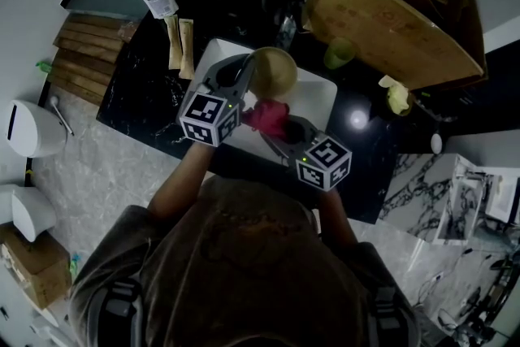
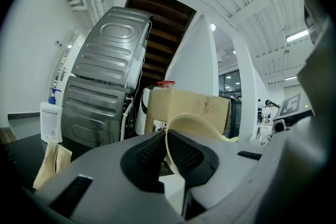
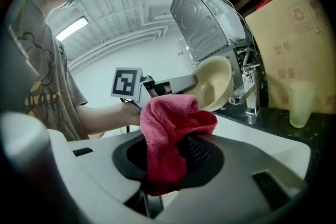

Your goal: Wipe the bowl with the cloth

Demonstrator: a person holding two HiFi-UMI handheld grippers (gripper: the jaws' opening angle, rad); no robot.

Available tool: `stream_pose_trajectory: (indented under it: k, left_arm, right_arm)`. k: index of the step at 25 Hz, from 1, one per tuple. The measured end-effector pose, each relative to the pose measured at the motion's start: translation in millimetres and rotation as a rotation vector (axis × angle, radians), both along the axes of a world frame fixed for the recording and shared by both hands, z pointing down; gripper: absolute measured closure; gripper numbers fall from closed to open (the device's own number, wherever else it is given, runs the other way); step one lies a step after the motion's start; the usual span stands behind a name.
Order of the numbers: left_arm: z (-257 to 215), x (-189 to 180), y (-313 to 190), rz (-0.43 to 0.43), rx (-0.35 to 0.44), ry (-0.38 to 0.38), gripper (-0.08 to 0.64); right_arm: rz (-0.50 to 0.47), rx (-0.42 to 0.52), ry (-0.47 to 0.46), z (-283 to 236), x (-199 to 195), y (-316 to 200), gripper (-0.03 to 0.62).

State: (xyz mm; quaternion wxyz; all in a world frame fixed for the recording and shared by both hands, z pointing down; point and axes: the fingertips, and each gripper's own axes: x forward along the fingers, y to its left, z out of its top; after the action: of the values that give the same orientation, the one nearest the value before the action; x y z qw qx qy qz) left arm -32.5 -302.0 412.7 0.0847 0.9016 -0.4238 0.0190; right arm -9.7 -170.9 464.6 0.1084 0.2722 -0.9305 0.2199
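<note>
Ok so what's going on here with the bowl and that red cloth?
A person stands over a white sink with a gripper in each hand. The left gripper is shut on the rim of a beige bowl and holds it up, tilted. The right gripper is shut on a red cloth, raised close beside the bowl. Whether the cloth is touching the bowl cannot be told from these views.
</note>
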Motion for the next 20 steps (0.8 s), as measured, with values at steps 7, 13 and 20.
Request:
stream_pose_trajectory:
  k: [7,13,20]
  left_arm:
    - [16.4,-3.5,-1.1,-0.012,-0.013,-0.041,0.534]
    - [23.8,4.4,4.5,0.01,-0.012,-0.085,0.534]
    - [12.5,25.6,20.1,0.069,0.046,-0.114,0.534]
  right_arm:
    - [0.012,0.064,-0.017,-36.4,8.1,5.5,0.482]
    - [0.055,0.149,-0.018,-68.0,15.3,-10.8,0.482]
    - [0.068,0.167,0.051,-59.8,15.8,-40.2,0.482]
